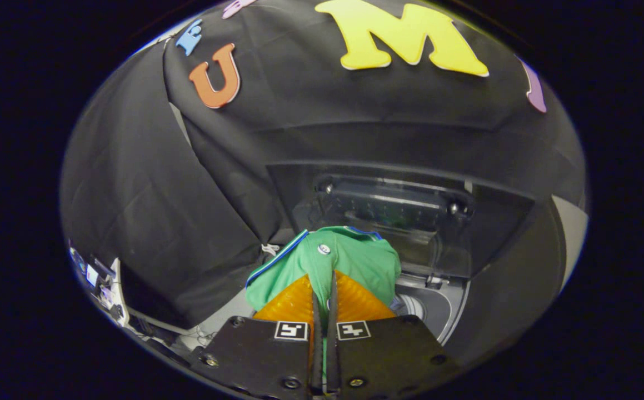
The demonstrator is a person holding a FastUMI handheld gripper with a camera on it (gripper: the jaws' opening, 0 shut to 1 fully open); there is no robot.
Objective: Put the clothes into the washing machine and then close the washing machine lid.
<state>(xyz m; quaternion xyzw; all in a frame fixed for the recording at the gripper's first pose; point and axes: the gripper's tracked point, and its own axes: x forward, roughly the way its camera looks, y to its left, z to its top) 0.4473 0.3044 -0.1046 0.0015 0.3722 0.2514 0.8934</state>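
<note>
A green garment [349,258] with blue-and-white trim and a small round badge hangs bunched just ahead of my fingers. My gripper [323,280] is shut on the garment, with a thin fold of green cloth pinched between the two fingers [291,303]. Beyond and slightly right of the cloth stands the washing machine [438,308], its grey opening showing under the garment's right side. The machine's dark see-through lid [394,216] stands raised behind the opening, tilted back toward the wall.
Black cloth walls close the booth behind and to the left of the machine. Low at the left, beside the cloth, sits a cluttered stand with small devices and cables [102,283]. A pale panel edge [572,233] shows beyond the machine's right side.
</note>
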